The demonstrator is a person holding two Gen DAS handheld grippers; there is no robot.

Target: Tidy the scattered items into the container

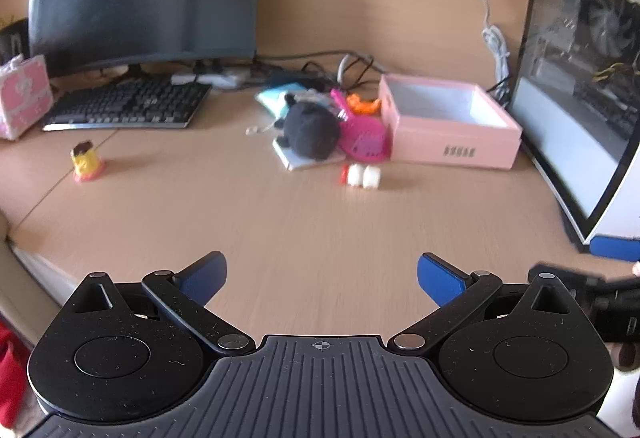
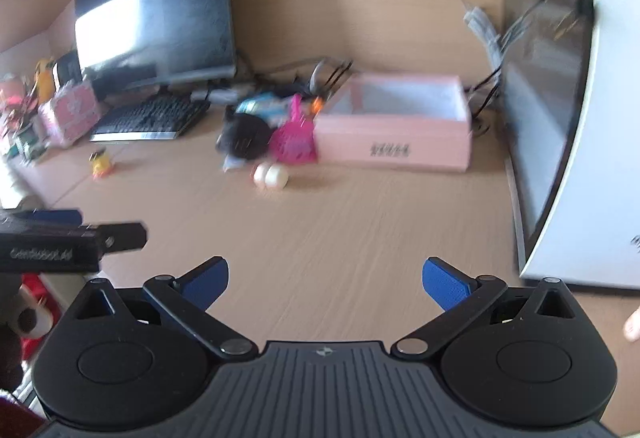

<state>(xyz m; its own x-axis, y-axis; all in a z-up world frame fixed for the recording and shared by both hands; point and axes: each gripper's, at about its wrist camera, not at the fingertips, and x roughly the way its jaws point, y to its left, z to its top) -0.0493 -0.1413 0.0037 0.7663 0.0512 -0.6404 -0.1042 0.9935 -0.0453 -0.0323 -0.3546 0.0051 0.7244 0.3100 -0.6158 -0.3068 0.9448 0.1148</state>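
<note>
With the left gripper (image 1: 322, 274) and right gripper (image 2: 325, 278) both spread wide and empty at the frame bottoms, a careless reach toward the centre pile could roll the white balls (image 1: 363, 176) away from the pink box (image 1: 448, 120) at centre right.

Both views give you bright, even daylight with soft shadows. Expect motion blur across the right wrist view, smearing the light wooden desk (image 2: 340, 230). The black flat monitor screen (image 2: 160, 10) carries a white glare patch there. Fisheye distortion bends the edges. The left wrist view is sharper, mildly soft.
</note>
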